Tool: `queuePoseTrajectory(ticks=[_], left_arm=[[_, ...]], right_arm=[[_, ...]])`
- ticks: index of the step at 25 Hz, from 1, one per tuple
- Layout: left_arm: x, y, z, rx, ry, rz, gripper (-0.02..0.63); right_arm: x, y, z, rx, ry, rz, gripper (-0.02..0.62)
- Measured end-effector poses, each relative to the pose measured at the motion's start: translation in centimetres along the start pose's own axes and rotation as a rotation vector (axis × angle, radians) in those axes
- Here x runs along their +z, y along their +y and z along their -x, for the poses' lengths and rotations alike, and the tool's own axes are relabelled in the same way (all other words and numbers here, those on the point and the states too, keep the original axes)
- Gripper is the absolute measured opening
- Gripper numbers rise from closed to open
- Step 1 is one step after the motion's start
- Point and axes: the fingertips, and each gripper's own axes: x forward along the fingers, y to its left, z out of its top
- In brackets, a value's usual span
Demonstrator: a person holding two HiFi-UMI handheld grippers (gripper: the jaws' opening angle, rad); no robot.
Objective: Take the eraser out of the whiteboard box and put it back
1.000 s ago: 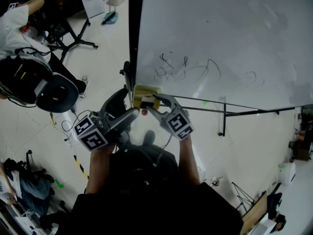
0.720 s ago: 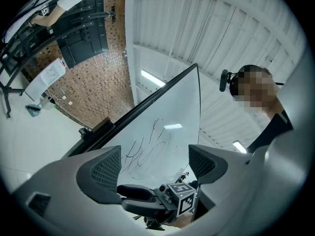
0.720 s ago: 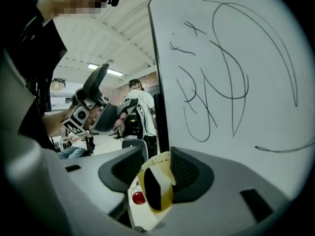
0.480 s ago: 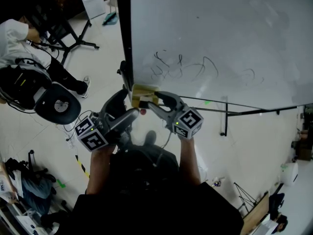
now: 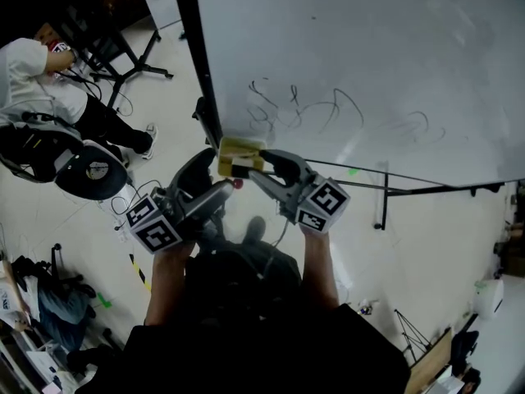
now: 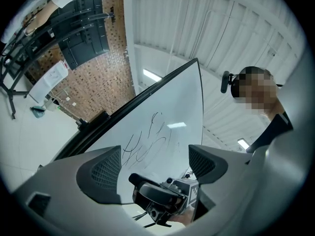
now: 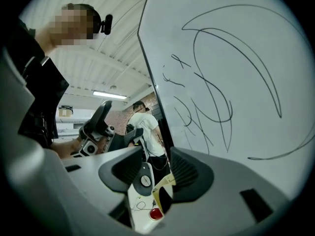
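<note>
Since the earlier head views, the right claw point(image 5: 253, 166) has risen slightly and rolled. Its marker cube point(image 5: 322, 205) now sits further right and shows a different face. The left claw point(image 5: 218, 172) has kept its place. The near edge of the whiteboard point(image 5: 369, 56) has shifted left in the view.

Right claw:
- The jaws stand wide apart.
- The tips lie at the yellow box point(image 5: 236, 148), which sits at the lower left corner of the whiteboard.
- In the right gripper view, a yellow edge with black beneath it shows in the gap, against the right pad.
- Open background shows between that edge and the left pad, so the pads do not clamp it.

The eraser point(image 5: 241, 171) appears in the head view as a dark block at the near side of the yellow box, level with the tips of the right claw. Whether it rests fully inside the box or partly out of it cannot be determined.

Left claw:
- The jaws are wide apart, with nothing between them.
- It is held just to the left of the yellow box.
- Its own view looks past the jaws at the right claw and the scribbled whiteboard.

A small red object point(image 5: 239, 184) shows just below the box. A seated person point(image 5: 33, 64) and a chair point(image 5: 94, 171) are on the floor point(image 5: 426, 245), well to the left.
</note>
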Motion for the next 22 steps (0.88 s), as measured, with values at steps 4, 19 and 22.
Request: queuePoseTrajectory(ticks=[4,19,22], left_arm=[[-0.7,-0.5,-0.3,0.028,0.001,-0.014,0.426],[-2.1,-2.6,1.1,0.070,-0.014,-0.050,0.426],[-1.9,-3.4,1.5,0.037,-0.008,-0.050,0.426]], right_arm=[[0.6,0.5,0.7,0.050,-0.033,-0.029,0.212],[2.0,2.1,2.9,0.125,-0.138,-0.119,0.210],[2.6,2.8,3.4,0.103,-0.153,-0.107,0.212]])
